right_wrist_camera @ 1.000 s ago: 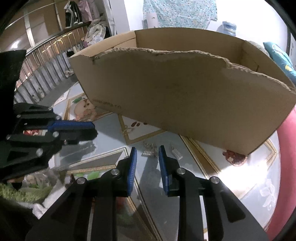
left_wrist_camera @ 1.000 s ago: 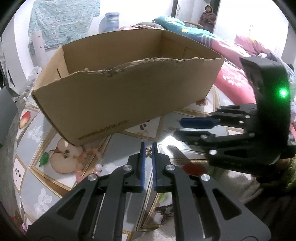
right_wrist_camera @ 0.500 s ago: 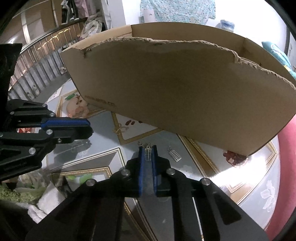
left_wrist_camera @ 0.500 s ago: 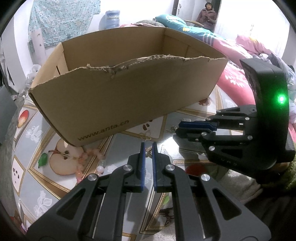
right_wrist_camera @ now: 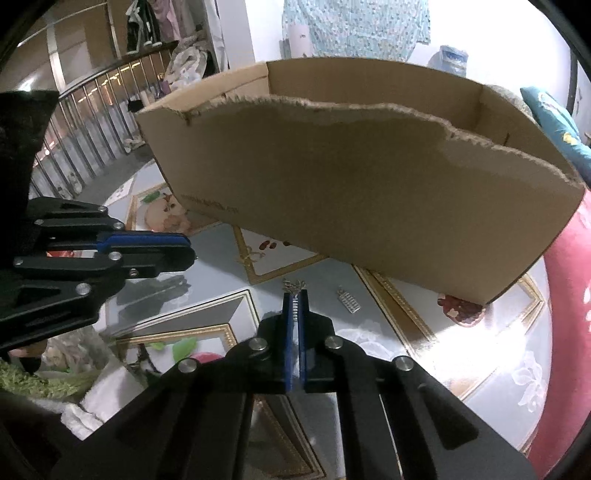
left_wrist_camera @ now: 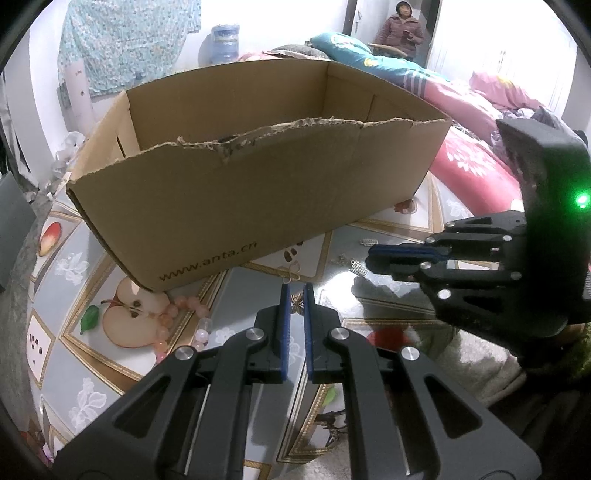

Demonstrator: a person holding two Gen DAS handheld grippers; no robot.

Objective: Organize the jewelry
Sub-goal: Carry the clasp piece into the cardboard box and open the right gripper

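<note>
My right gripper (right_wrist_camera: 294, 295) is shut on a small silver ladder-shaped earring (right_wrist_camera: 294, 305), its jaws closing the last bit; the earring's chain end (right_wrist_camera: 293, 285) sticks out past the tips. In the left wrist view the right gripper (left_wrist_camera: 371, 258) holds the earring (left_wrist_camera: 358, 266) just above the table (left_wrist_camera: 388, 236). A second matching earring (right_wrist_camera: 349, 301) lies loose to the right, near the box. My left gripper (left_wrist_camera: 295, 290) hovers shut with nothing in it. A pink bead bracelet (left_wrist_camera: 173, 321) lies at the box's near left corner.
A big open cardboard box (left_wrist_camera: 258, 184) with a torn front edge stands close behind the grippers. Pink bedding (left_wrist_camera: 472, 170) is at the right. A person (left_wrist_camera: 400, 29) stands in the far doorway. A metal railing (right_wrist_camera: 85, 122) runs at the left.
The right gripper's jaws, apart a second ago with the earring ahead of them, have come together on the earring. The left gripper has stayed as it was.
</note>
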